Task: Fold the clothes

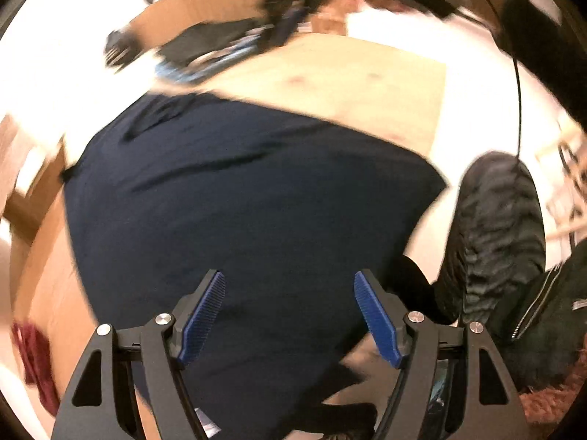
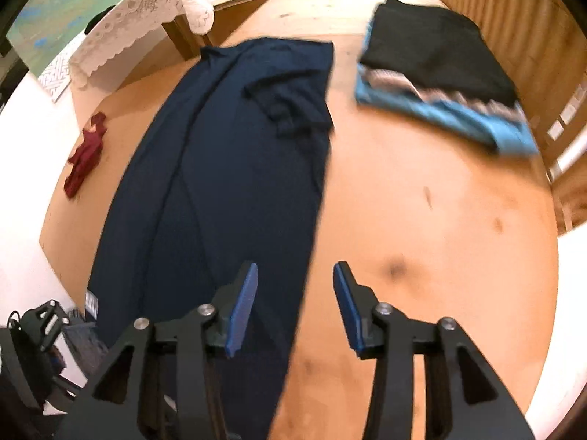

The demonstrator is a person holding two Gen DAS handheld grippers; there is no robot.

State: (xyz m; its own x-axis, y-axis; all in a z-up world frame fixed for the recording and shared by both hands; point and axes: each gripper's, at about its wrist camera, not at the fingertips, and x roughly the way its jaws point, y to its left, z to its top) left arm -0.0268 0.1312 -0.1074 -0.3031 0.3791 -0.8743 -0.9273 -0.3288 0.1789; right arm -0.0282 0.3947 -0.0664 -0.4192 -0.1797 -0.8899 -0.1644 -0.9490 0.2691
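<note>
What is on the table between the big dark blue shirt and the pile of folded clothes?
Nothing. The right wrist view shows only bare wooden table between the shirt and the pile.

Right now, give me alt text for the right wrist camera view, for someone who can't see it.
A navy shirt lies lengthwise on a wooden table, with the open right hand-held gripper hovering over its near right edge. A folded stack of clothes, black over light blue, sits at the far right, and a small maroon cloth lies at the left.
</note>
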